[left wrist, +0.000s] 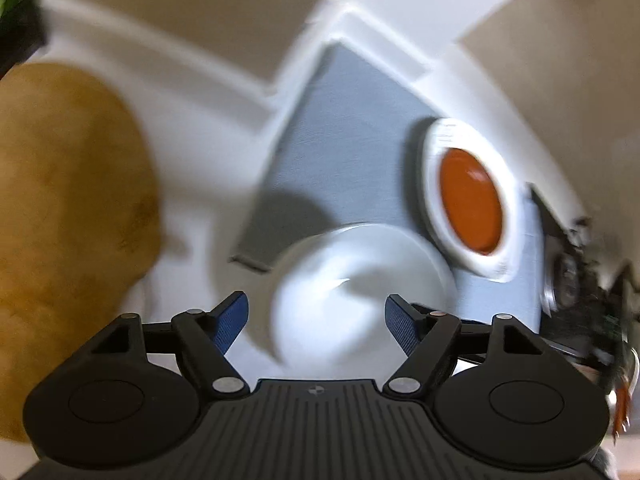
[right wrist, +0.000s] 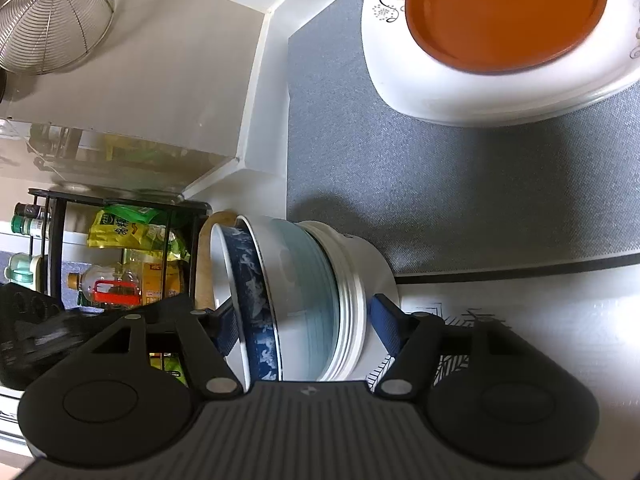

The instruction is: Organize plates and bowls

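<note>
grey mat (right wrist: 460, 184) covers the shelf floor; white patterned plate (right wrist: 440, 92) sits toward its far right corner, orange plate (right wrist: 508, 12) nested on it. stack of bowls (right wrist: 304, 300) at the mat's near edge: white bowl (right wrist: 368, 256) lowest, pale blue bowl (right wrist: 312, 280) in it, blue-and-white bowl (right wrist: 256, 292) on top. right gripper (right wrist: 308, 324) jaws apart, straddling the stack, pads not pressing. left gripper (left wrist: 316, 320) jaws apart, nothing held, above the white bowl (left wrist: 360, 280); view blurred

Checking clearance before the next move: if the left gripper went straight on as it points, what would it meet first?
Most likely the white bowl, which lies between the open left gripper's fingers; blur leaves depth unclear.
</note>
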The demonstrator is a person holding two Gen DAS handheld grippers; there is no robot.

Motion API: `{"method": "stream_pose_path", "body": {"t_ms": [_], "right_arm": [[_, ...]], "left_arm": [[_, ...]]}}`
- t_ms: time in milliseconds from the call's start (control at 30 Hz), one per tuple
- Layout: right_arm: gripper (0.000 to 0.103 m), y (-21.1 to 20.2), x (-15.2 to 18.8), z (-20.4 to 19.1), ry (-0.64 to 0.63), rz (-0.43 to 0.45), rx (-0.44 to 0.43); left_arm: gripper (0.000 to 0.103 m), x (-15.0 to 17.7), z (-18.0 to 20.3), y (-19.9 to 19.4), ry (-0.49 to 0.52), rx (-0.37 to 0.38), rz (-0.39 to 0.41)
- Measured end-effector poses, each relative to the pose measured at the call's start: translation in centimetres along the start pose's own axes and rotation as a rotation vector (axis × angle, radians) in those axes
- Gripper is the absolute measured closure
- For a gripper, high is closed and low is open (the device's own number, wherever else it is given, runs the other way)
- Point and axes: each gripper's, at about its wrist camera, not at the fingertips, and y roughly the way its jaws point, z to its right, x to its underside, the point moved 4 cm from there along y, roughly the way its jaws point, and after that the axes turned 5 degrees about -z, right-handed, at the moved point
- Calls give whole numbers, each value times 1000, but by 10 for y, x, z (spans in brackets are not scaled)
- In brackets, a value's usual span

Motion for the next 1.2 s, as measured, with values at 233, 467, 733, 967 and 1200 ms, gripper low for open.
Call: {"method": "stream_pose_path", "body": {"t_ms": [233,467,733,967,1200], "right_arm": [[30,-1,-2,-4,-19,6,20],[33,-17,-19,-19,-88,92,43],[34,-4,-24,11,62,52,-37],[33,1,-15,18,112,13,-70],[37,5,-6,16,77,-4,-41]], "left_arm": [[38,5,-23,56,-89,19,-141],[40,-2,-19,58,-83,53,-133],[35,-3,-27,61,-158,147,-150],[39,-1,-39,55,-174,160,-134],[53,5,-32,50,-91,123,-119]]}}
